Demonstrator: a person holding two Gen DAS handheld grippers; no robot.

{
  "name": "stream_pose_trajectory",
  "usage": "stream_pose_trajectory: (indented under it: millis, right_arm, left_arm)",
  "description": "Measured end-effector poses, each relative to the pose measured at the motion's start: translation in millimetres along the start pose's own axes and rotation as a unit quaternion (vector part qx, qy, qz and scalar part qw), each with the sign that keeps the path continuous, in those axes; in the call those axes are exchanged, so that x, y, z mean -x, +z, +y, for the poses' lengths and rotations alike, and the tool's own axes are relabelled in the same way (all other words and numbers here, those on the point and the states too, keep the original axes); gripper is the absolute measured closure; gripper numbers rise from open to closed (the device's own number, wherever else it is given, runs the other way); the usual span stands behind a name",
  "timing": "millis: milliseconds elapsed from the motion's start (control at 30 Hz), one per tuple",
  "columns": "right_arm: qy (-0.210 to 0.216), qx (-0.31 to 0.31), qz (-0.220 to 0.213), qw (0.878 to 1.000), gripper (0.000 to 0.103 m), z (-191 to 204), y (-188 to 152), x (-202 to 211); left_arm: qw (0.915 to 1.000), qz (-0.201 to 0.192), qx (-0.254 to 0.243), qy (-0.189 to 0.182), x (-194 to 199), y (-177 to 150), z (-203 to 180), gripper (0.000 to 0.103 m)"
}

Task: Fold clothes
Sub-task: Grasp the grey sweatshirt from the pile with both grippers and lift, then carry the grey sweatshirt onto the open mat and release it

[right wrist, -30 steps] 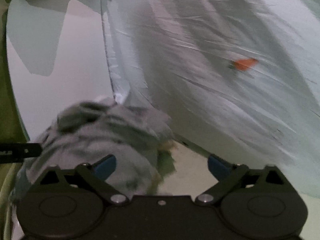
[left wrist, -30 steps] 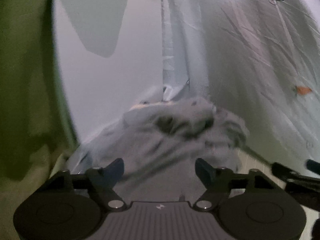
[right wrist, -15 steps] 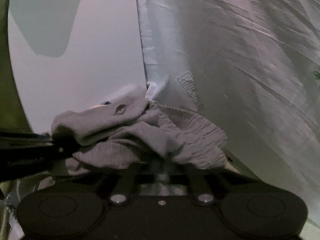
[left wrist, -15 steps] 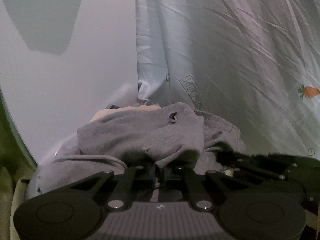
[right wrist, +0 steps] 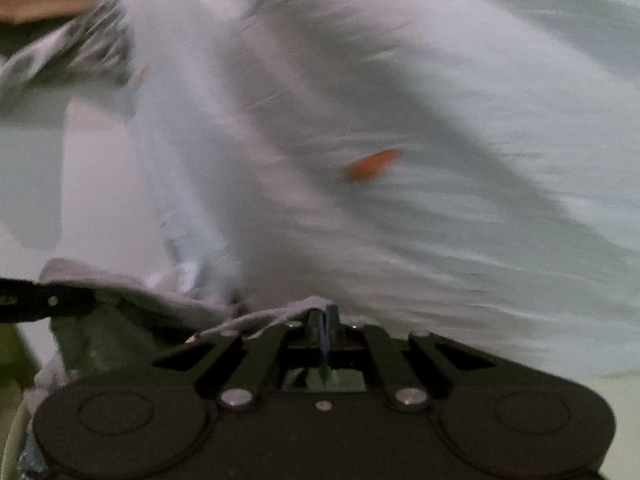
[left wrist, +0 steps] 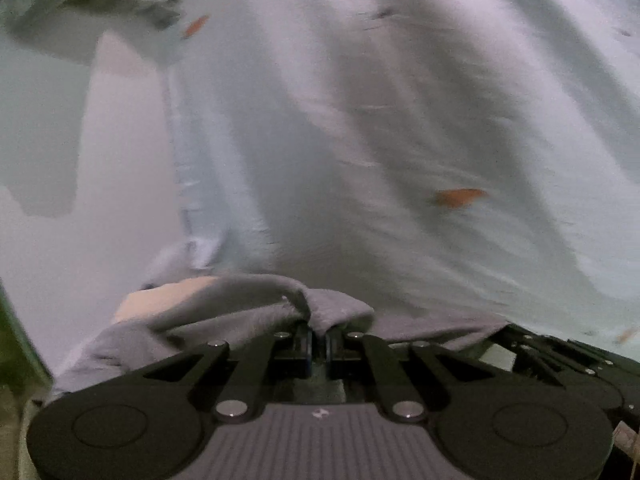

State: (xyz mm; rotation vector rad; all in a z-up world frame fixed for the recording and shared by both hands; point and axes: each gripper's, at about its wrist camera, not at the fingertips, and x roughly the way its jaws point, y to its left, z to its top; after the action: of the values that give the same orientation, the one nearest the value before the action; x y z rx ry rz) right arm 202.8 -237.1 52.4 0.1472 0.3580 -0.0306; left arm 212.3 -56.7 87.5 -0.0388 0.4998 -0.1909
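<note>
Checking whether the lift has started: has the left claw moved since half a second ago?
Yes. The left claw, shut on the grey garment, has swung: the carrot-print sheet behind is motion-blurred and reframed.

The grey garment (left wrist: 224, 312) is of soft knit cloth. It lies bunched in the lower left of the left wrist view. In the right wrist view its thin edge (right wrist: 256, 316) stretches across the lower centre, crumpled and blurred.

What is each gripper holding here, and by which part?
Both hold the grey garment: the left gripper pinches a bunched fold, the right gripper a thin edge beside its drawstring.
</note>
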Motion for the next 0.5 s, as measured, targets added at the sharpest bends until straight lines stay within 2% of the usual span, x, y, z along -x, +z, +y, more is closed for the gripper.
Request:
stream_pose_trajectory:
  millis: [200, 333, 500]
  right_arm:
    - [-0.115, -0.060, -0.004, 0.992, 0.102, -127, -20, 86]
    - [-0.189, -0.091, 0.006, 0.978, 0.102, -221, -36, 150]
    - [-0.269, -0.109, 0.005, 0.957, 0.102, -321, -51, 230]
  left_arm:
    - [0.9979, 0.032, -0.012, -0.054, 21, -33, -99, 0.098]
    - [0.9931, 0.057, -0.014, -0.101, 35, -62, -174, 0.098]
    - [0.9831, 0.088, -0.015, -0.160, 53, -99, -269, 0.097]
